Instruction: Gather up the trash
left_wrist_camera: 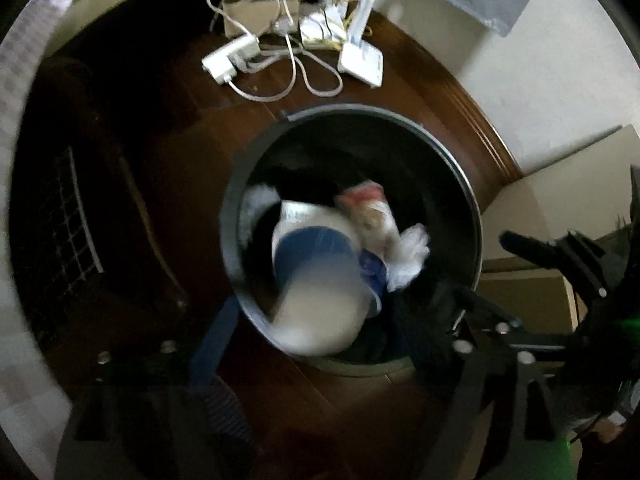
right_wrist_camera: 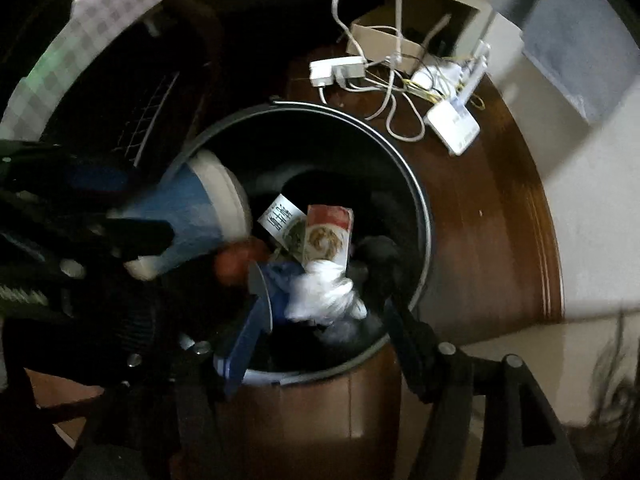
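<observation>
both hand-held grippers point down over the bin (left_wrist_camera: 472,208); left hand-held gripper (left_wrist_camera: 316,332) released, blurred blue-and-white cup (left_wrist_camera: 320,280) between its jaws above the near rim, right hand-held gripper (right_wrist_camera: 324,320) released over white wad (right_wrist_camera: 324,292).

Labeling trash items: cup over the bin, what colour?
Blue with white rim, cup; right wrist view clearest.

Black claw (right_wrist_camera: 320,320) frames with silver screw heads, blue-padded fingers (right_wrist_camera: 244,344), a green glow.
</observation>
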